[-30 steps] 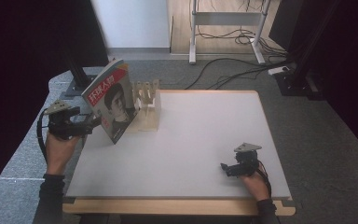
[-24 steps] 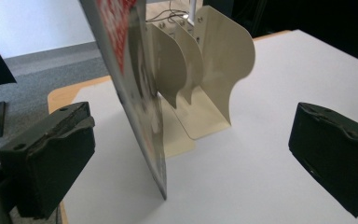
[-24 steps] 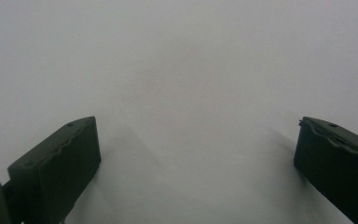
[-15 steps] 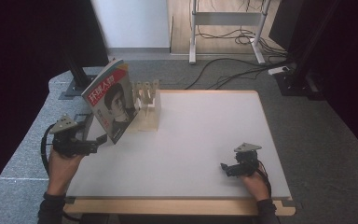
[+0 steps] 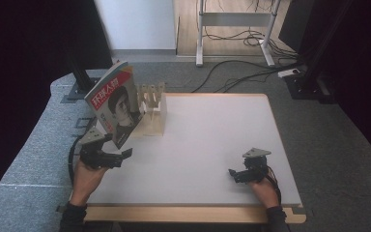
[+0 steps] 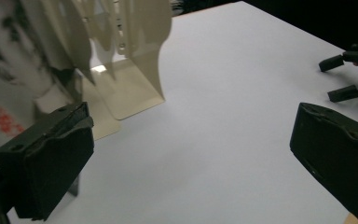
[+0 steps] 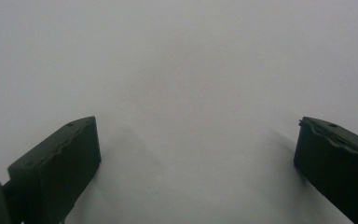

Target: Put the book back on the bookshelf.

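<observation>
White counter (image 5: 207, 145), dark room. Magazine (image 5: 116, 108) leans upright in cream rack (image 5: 153, 116), far left. Left claw (image 5: 113, 158) spread, empty, just near of it, likely backing off; keep clear. Right claw (image 5: 236, 175) spread, resting near right.

A magazine (image 5: 115, 107) stands tilted at the table's far left corner, its cover facing out with a black-and-white portrait, a teal upper band and white characters across the top. It leans back against a cream metal rack (image 5: 153, 112) of upright dividers, whose flat base plate rests on the white tabletop (image 5: 207, 140). From the left gripper view, the rack (image 6: 135, 56) stands just beside the magazine (image 6: 9, 88).
</observation>
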